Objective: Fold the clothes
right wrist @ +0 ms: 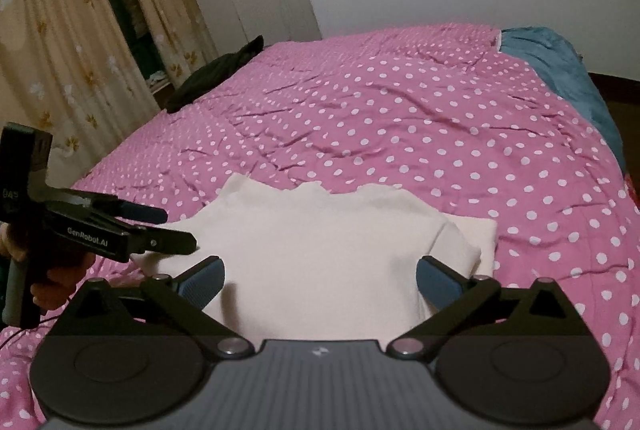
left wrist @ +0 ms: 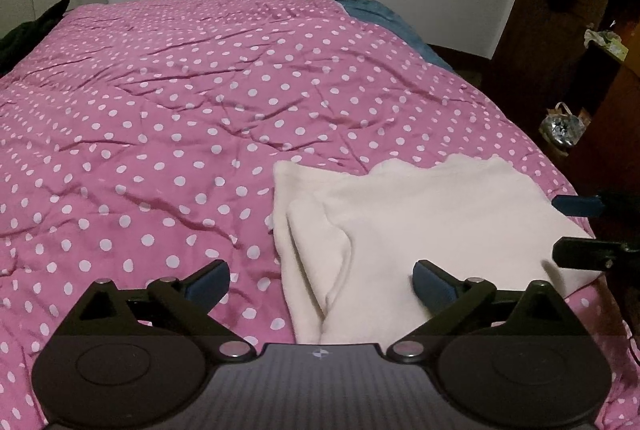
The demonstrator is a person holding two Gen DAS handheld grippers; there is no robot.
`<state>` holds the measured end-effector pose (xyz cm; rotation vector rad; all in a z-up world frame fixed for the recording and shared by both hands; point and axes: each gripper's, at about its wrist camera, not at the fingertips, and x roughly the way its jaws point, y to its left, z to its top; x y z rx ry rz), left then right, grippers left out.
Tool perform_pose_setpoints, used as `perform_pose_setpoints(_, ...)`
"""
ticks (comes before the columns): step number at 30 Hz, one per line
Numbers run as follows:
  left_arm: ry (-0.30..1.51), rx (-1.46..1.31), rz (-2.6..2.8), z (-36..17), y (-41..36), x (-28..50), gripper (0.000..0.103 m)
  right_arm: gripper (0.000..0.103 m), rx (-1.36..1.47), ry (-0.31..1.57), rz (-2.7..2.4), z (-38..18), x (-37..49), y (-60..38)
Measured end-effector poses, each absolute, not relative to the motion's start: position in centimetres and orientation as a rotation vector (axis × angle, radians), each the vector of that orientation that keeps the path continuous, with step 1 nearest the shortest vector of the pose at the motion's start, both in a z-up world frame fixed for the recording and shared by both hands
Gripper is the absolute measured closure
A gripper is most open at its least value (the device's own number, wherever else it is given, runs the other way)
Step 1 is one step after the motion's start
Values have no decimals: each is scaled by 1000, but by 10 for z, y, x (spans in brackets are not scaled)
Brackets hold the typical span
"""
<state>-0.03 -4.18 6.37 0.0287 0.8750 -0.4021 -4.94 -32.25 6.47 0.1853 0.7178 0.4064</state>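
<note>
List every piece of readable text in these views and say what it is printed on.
"GenRobot.AI": on the side of the left gripper, seen in the right wrist view.
White marking on that gripper's upright black body: too blurred to read.
Nothing else bears text.

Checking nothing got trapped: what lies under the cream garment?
The cream garment lies on the pink polka-dot bedspread, which shows all around it. Whatever sits beneath its folded layers is covered and cannot be seen.

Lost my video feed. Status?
Both grippers open, left, right, holding nothing. Cream garment partly folded on bedspread. Nothing in the way.
</note>
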Motion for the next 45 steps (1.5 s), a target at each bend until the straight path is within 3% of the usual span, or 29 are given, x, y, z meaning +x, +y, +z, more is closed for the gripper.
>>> perform_pose_setpoints(16,878,45,-367,66,-43,-1,0,0,234,622,469,76,-62,-319)
perform_pose_setpoints(33,860,-29,-310,80,-24,7,0,0,14,674,621,88,-65,-259)
perform_pose_setpoints(35,860,-41,-309,81,-23,8,0,3,-38,673,645,90,-66,-248)
perform_pose_setpoints(41,871,-81,-315,79,-18,12,2,28,-218,679,704,87,-68,-208)
perform_pose_setpoints(43,881,-105,-313,78,-15,14,7,42,-271,686,728,86,-68,-196)
perform_pose_setpoints(45,896,-151,-313,76,-10,17,13,42,-324,689,749,84,-68,-184)
